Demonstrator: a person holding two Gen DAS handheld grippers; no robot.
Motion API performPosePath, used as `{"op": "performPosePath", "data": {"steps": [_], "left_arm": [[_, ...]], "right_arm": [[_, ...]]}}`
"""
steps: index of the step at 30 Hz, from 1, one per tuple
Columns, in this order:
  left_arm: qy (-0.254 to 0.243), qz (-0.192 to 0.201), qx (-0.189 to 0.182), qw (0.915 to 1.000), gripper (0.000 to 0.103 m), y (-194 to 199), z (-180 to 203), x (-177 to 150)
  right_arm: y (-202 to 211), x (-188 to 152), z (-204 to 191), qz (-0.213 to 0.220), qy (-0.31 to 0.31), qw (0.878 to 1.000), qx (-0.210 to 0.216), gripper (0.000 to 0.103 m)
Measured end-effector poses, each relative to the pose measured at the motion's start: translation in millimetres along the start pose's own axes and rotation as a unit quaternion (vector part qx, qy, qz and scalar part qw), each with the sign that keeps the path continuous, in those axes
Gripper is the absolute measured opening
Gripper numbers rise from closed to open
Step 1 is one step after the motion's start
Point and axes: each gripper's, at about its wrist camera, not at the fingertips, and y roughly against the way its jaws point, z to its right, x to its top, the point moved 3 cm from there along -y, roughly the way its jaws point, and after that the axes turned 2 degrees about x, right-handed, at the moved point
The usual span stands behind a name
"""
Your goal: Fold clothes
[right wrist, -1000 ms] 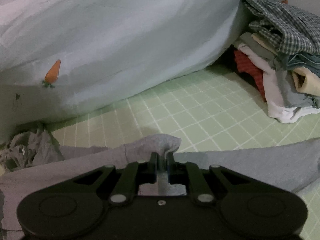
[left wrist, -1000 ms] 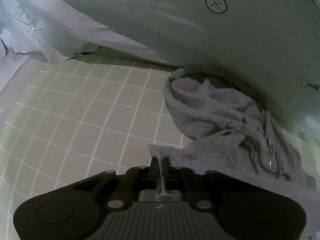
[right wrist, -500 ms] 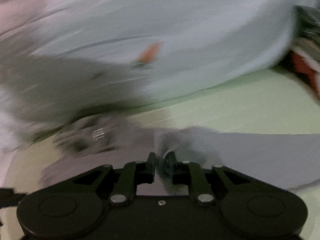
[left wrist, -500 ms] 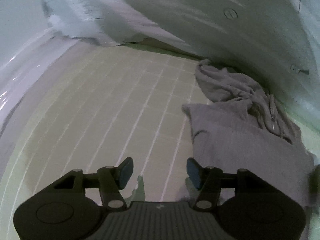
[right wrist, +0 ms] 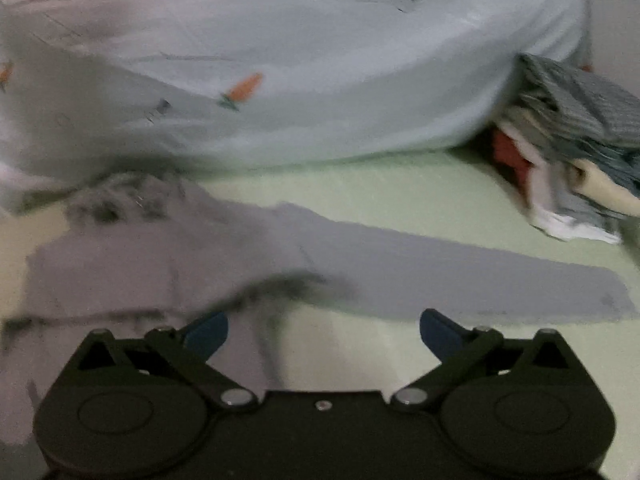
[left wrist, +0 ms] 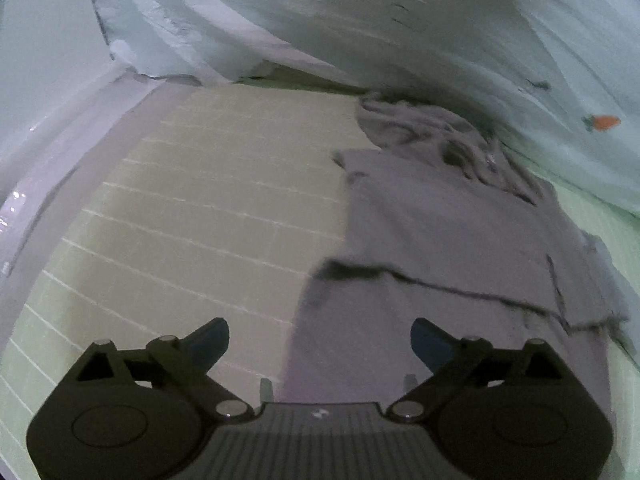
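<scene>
Now both my grippers stand wide, nothing between the pads. My left gripper [left wrist: 320,338] has just been opening; its blue pads [left wrist: 208,340] hang above the near edge of the grey garment [left wrist: 448,240], not touching cloth. My right gripper [right wrist: 324,330] has likewise just been opening, its jaws spread to the full, empty.

Grey garment lies spread on the pale green gridded mat [left wrist: 192,216]. From the left wrist: body of it flat, a dark fold line running across it, a rumpled bunch with a zip at the far end, up against the pale blue bedding [left wrist: 440,20]. From the right wrist: one long sleeve [right wrist: 460,276] stretched flat toward the right over the mat, body and bunched part to the left.

Bedding carries small carrot prints [right wrist: 242,88]; it banks up along the far side of the mat. Pile of other clothes [right wrist: 572,140] sits at the far right, checked fabric on top, red and white beneath, well apart from the sleeve end. Right view is blurred.
</scene>
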Motion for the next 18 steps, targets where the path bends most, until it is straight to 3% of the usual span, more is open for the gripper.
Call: {"op": "performPosePath", "data": {"steps": [8,18], "left_arm": [[-0.047,-0.009,-0.040,0.9981,0.097,-6,85,-22],[-0.144,0.022,-0.104,0.9839,0.093,-28,201,5]], "right_arm": [[-5,-20,81,-0.012,-0.024,0.999,-0.026,0.103],[-51,-23,135,-0.044,-0.056,0.997,-0.018,0.103]]}}
